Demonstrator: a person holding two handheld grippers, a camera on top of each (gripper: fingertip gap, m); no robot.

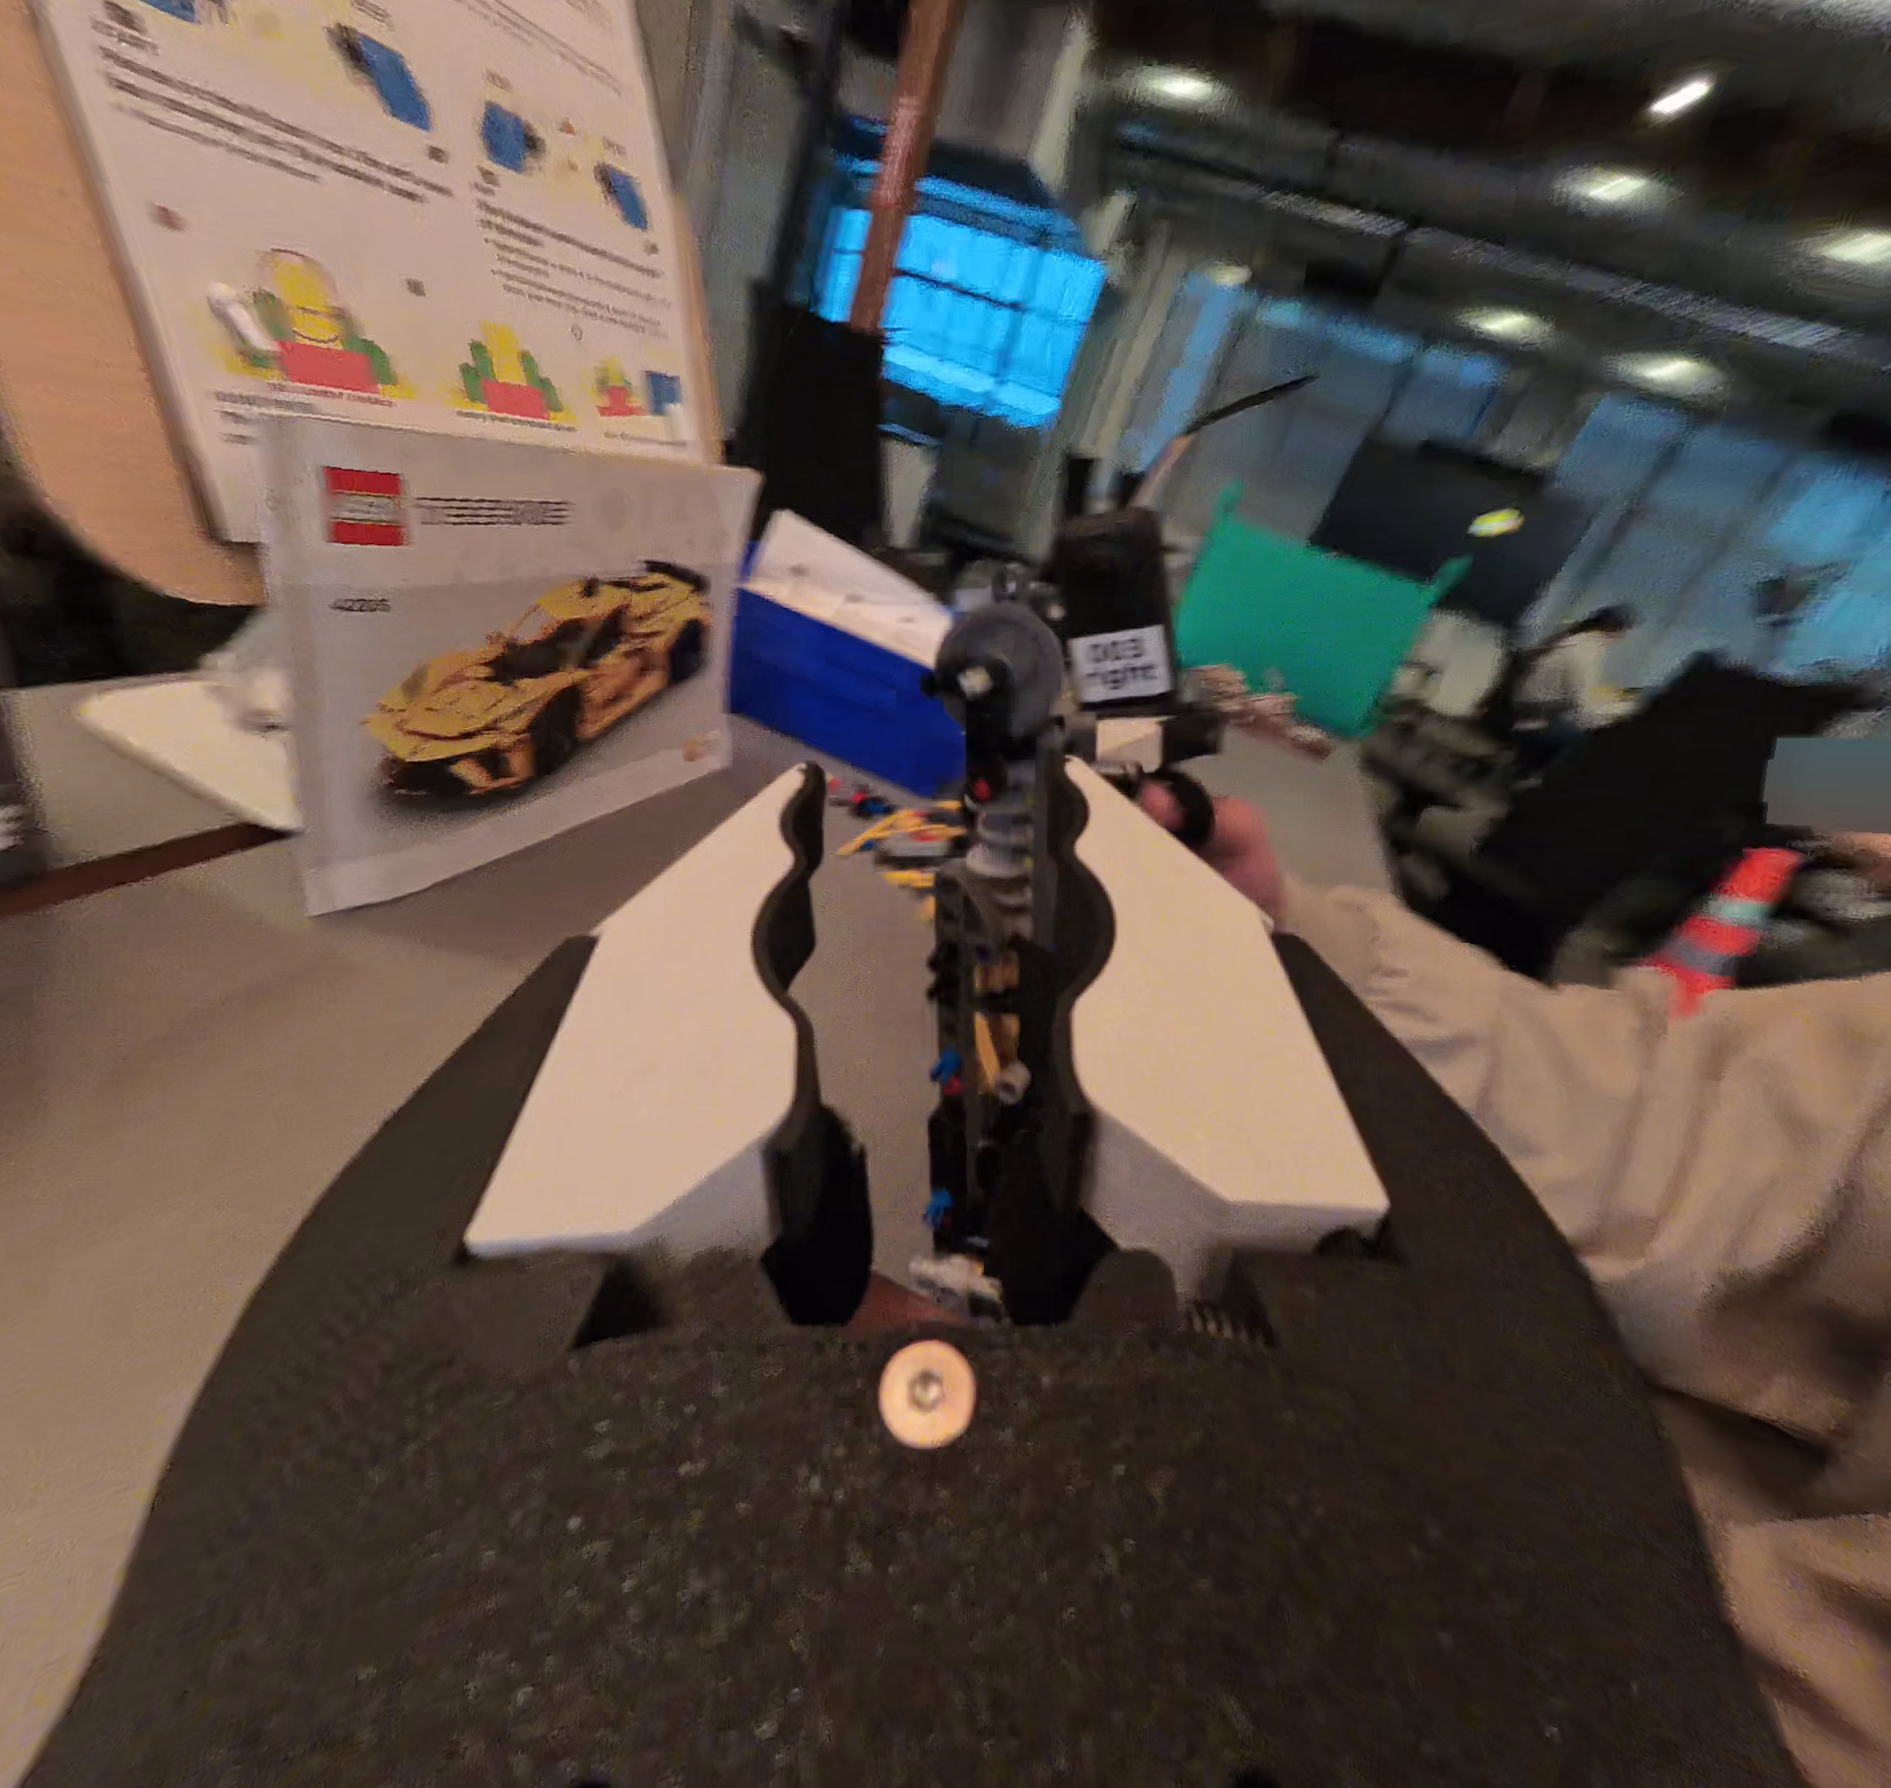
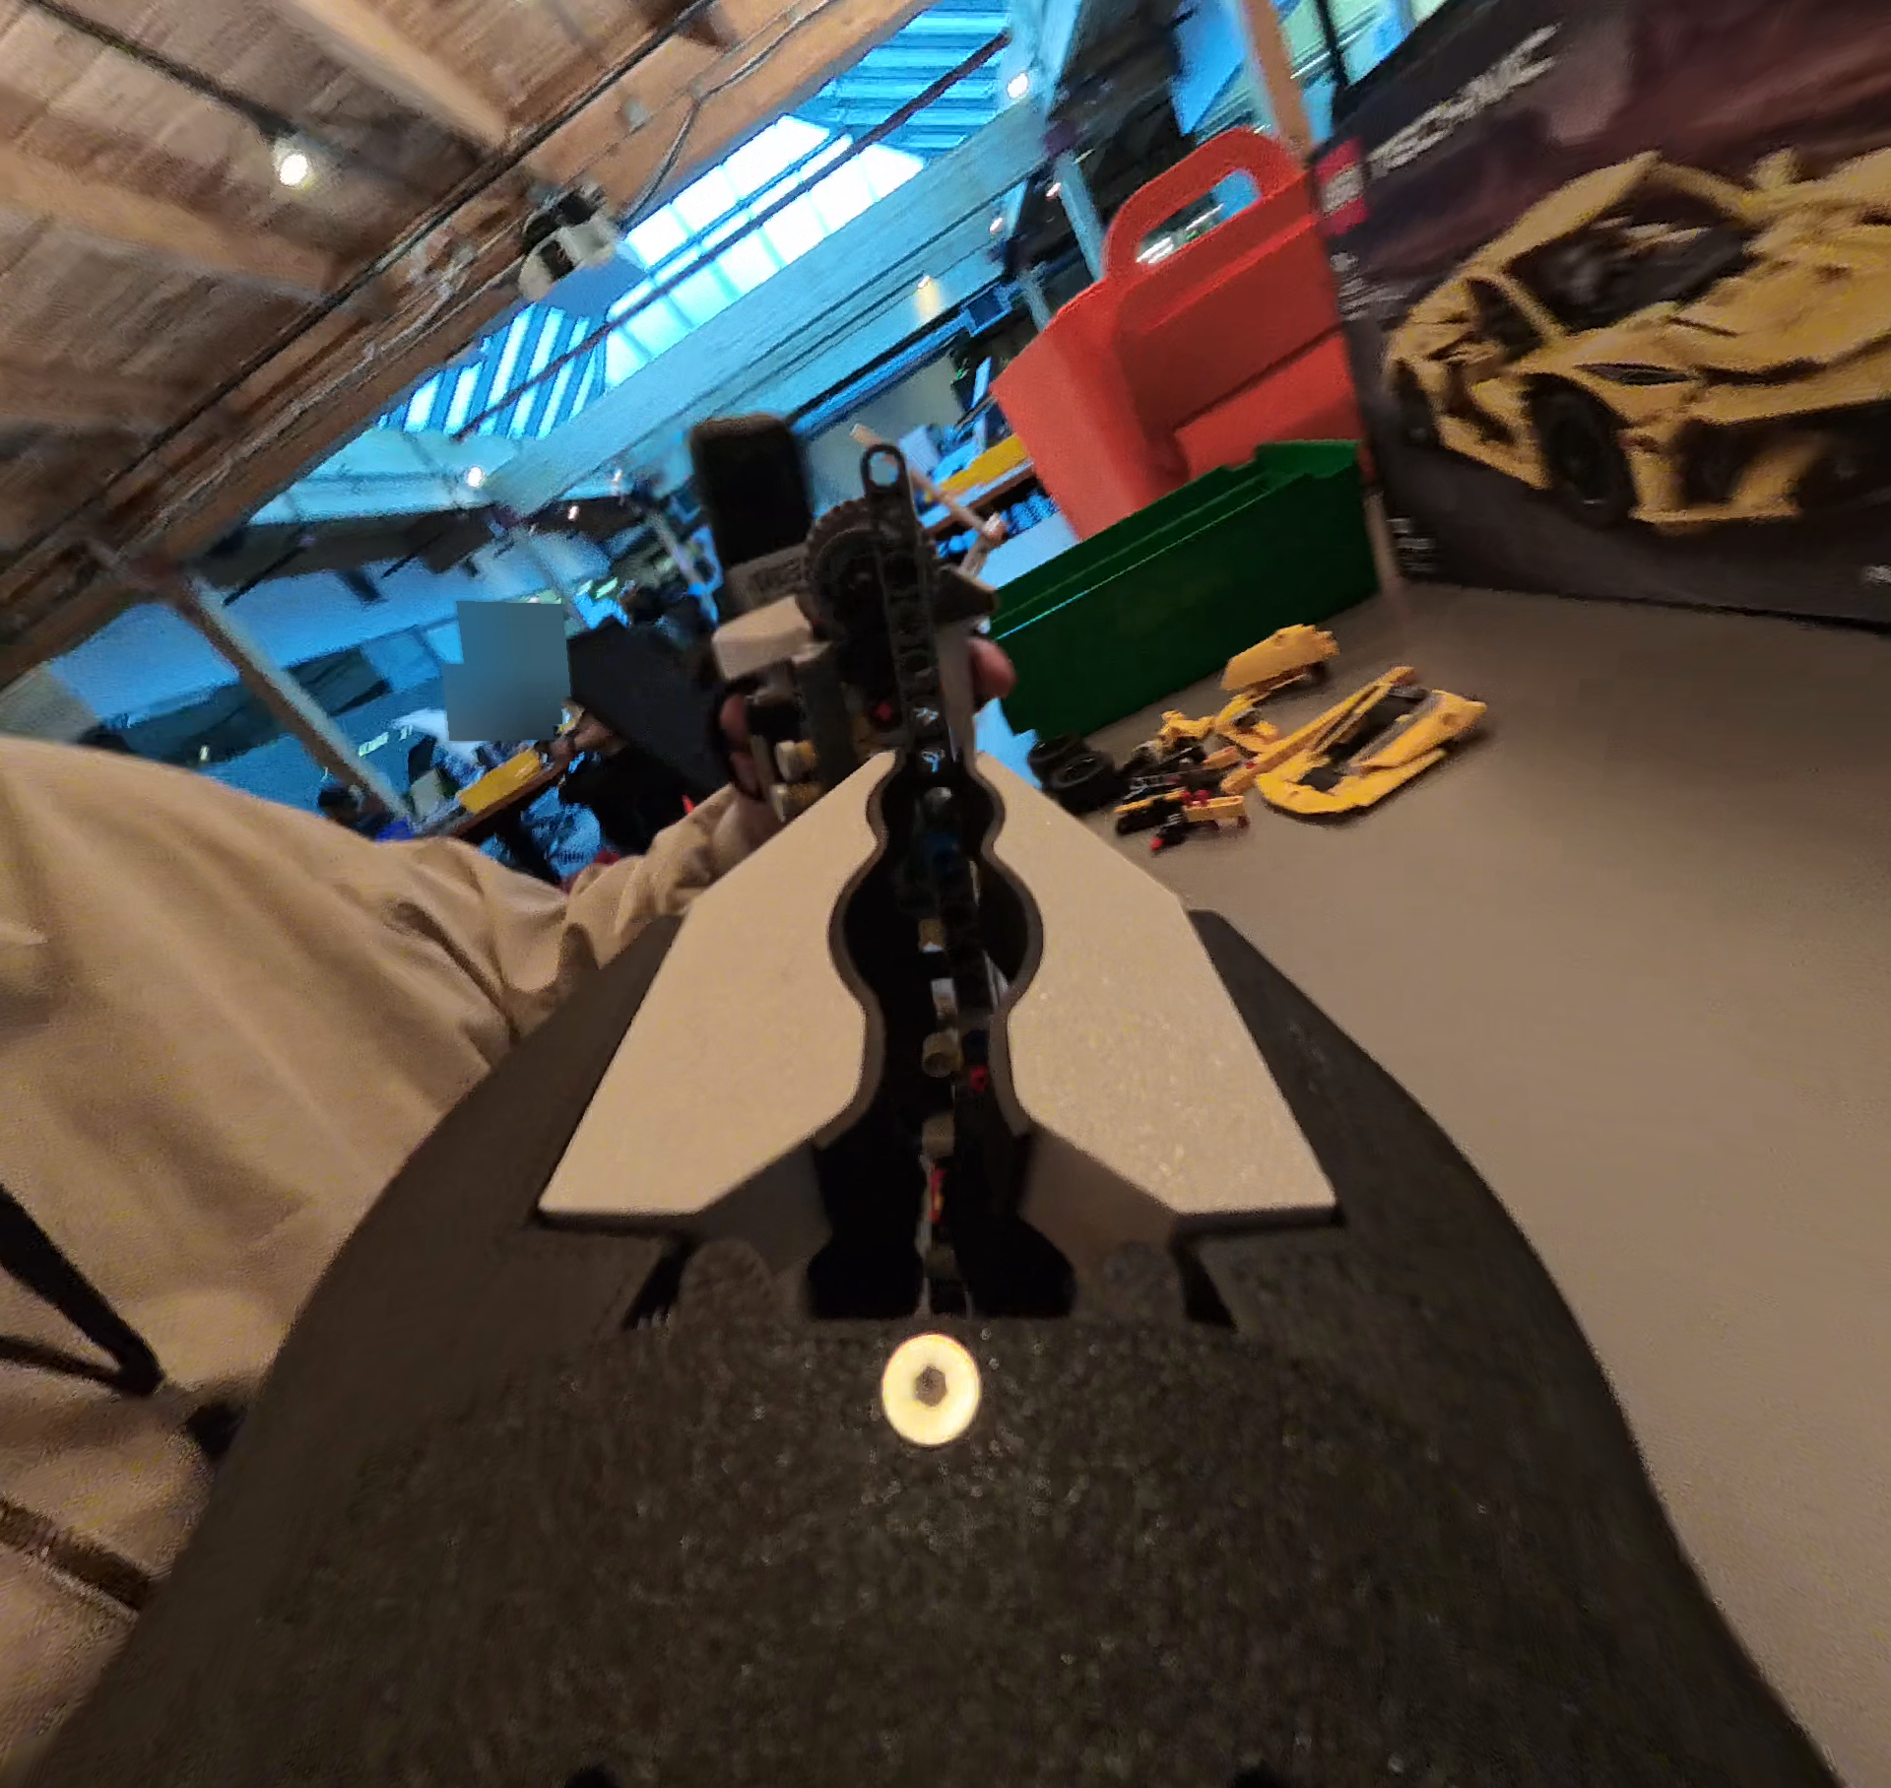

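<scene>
Hall with timber ceiling and skylights; grey tabletop (image 2: 1535,1074). Largest props: a dark box (image 2: 1658,306) printed with a yellow car, a red carrier (image 2: 1187,347), a green bin (image 2: 1177,593) and a blue box (image 1: 839,685); a poster (image 1: 389,152) and a booklet (image 1: 512,654) stand at the left. Loose yellow panels (image 2: 1330,746) lie near the green bin.

Both tools meet on one long dark beam assembly (image 1: 987,971), held above the tabletop (gear hub and spring at its far end). Right gripper (image 2: 936,797): jaws closed on the assembly along its length. Left gripper (image 1: 936,818): jaws only part-closed, the assembly lying against the right-hand pad with a clear gap at the other; whether it is truly clamped cannot be told.

Judgement: good handling here calls for both tools kept in line along the beam, since twisting could pop pins loose.
</scene>
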